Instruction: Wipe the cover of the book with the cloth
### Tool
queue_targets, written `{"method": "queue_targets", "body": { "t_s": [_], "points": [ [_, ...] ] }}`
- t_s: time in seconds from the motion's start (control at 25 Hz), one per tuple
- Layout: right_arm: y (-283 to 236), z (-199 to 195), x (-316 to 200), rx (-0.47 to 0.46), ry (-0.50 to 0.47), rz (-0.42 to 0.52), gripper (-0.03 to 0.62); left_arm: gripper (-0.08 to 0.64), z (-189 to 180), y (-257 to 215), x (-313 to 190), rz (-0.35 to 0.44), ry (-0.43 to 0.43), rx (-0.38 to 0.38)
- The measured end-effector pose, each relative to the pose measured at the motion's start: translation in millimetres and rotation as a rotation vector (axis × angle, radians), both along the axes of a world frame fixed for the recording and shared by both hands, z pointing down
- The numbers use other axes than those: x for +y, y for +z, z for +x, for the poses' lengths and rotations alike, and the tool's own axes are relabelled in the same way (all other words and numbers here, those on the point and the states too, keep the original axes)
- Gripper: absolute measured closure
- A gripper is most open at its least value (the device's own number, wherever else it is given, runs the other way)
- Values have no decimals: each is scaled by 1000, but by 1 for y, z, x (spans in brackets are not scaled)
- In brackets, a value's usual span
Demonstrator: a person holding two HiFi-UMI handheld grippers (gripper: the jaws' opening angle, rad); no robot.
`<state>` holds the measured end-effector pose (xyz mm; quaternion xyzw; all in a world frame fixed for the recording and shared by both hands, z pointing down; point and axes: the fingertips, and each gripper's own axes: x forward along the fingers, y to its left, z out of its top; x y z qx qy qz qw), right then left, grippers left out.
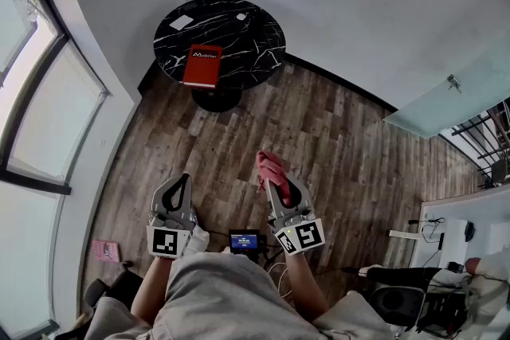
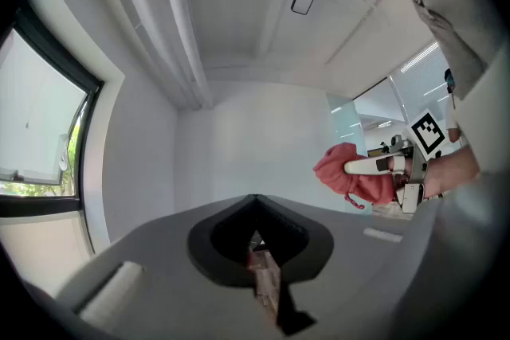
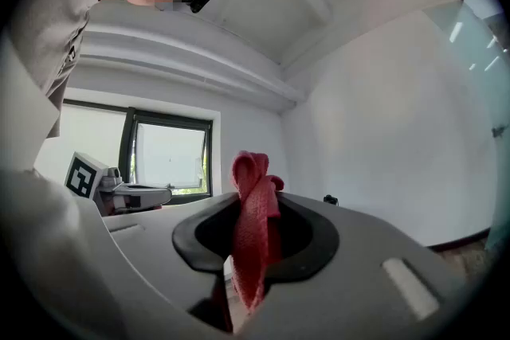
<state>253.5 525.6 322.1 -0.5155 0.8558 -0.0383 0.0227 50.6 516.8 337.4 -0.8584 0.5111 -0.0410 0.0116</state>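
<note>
The right claw (image 1: 272, 173) is clamped on a pink-red cloth (image 1: 269, 166). The cloth is bunched between the two jaws, with a folded loop standing up past their tips and a strip hanging down between them. The left claw (image 1: 182, 180) has its jaws brought together tip to tip with nothing between them. Both claws point level, away from the person, and are held side by side with a gap between them, the left one slightly lower in the head view. The red book (image 1: 202, 65) lies flat and closed, well ahead of both claws and far out of reach of either. It is nearly straight ahead of the left claw and off to the left of the right claw's line. It rests near the closer edge of a round black marble table (image 1: 253, 40) and touches neither the cloth nor a claw. Beyond the book, farther from the claws, two small white cards (image 1: 182, 22) lie on the tabletop. Wooden floor (image 1: 335, 147) stretches between the claws and the table. Behind the claws, close to the person's legs, a small device with a blue screen (image 1: 244, 240) sits between them.
</note>
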Motion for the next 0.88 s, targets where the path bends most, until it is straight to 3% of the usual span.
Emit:
{"method": "queue_targets", "body": {
  "t_s": [0.2, 0.44, 0.56, 0.88],
  "points": [
    [8, -24, -32, 18, 28, -19, 492, 562, -30, 6, -29, 28, -8, 20],
    [-3, -52, -81, -31, 75, -34, 482, 561, -77, 8, -71, -33, 16, 7],
    [-6, -69, -108, -31, 105, -35, 482, 563, -100, 8, -95, -2, 39, 19],
    [-2, -104, -135, -10, 151, -92, 482, 561, -134, 21, -126, -8, 78, 36]
  ]
}}
